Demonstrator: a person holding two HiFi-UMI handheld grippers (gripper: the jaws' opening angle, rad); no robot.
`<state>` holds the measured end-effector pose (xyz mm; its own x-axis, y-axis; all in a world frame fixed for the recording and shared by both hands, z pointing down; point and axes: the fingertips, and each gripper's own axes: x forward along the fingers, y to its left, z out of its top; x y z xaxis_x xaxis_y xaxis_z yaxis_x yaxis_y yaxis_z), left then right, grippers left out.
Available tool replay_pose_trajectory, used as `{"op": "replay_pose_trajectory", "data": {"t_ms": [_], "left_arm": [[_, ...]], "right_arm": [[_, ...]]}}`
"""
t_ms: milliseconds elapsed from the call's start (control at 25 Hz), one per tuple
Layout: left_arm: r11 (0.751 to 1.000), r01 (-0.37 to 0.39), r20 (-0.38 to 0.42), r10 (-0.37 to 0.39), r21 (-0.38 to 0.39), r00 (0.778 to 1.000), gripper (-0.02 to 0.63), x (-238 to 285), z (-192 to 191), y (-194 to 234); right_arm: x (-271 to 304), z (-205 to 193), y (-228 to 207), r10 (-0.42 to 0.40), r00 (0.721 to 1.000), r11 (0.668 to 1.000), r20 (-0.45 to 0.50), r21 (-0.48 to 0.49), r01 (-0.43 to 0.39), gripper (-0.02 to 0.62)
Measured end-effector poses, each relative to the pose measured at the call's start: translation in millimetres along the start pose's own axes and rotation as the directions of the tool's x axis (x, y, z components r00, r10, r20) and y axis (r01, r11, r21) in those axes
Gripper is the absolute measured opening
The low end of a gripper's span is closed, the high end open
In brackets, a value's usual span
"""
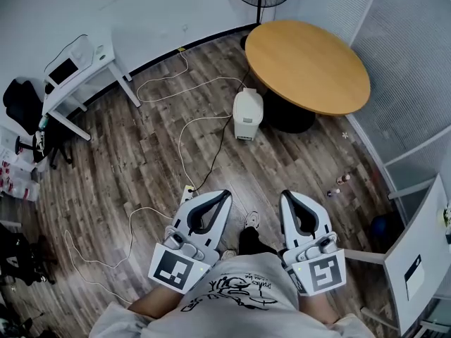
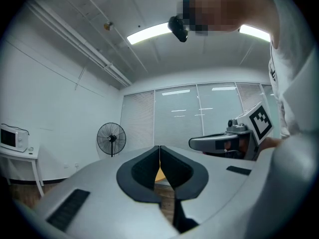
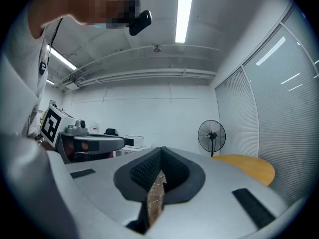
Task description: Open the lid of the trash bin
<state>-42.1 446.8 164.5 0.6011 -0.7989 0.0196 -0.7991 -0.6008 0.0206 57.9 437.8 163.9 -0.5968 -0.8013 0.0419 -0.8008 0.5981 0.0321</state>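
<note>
Held close against the person's white printed shirt (image 1: pixel 232 298), the grey-and-white left claw (image 1: pixel 225 196) and its matching right claw (image 1: pixel 285 196) are both clenched, jaw tips touching with nothing between them, and both point forward over the brown wood-plank floor (image 1: pixel 141 146). Straight ahead and well apart from both stands the small white plastic trash bin (image 1: pixel 248 115), its lid (image 1: pixel 249 103) down. It lies roughly on the line between the claws, so neither hand looks clearly nearer, with the round tan wooden table (image 1: pixel 310 62) just beyond it.
</note>
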Motion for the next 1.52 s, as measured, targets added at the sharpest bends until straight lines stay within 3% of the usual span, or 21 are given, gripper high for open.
{"op": "replay_pose_trajectory", "data": {"t_ms": [760, 1520], "left_arm": [[1.0, -0.026, -0.014, 0.026, 0.0, 1.0, 0.02, 157.9, 9.2, 36.0], [0.999, -0.05, -0.024, 0.049, -0.017, 0.999, 0.02, 224.0, -0.7, 90.2]], "right_arm": [[77.3, 2.2, -138.5, 0.034, 0.999, 0.999, -0.005, 0.017, -0.034, 0.008], [149.5, -10.9, -191.3, 0.043, 0.999, 0.999, -0.028, 0.022, -0.043, 0.008]]}}
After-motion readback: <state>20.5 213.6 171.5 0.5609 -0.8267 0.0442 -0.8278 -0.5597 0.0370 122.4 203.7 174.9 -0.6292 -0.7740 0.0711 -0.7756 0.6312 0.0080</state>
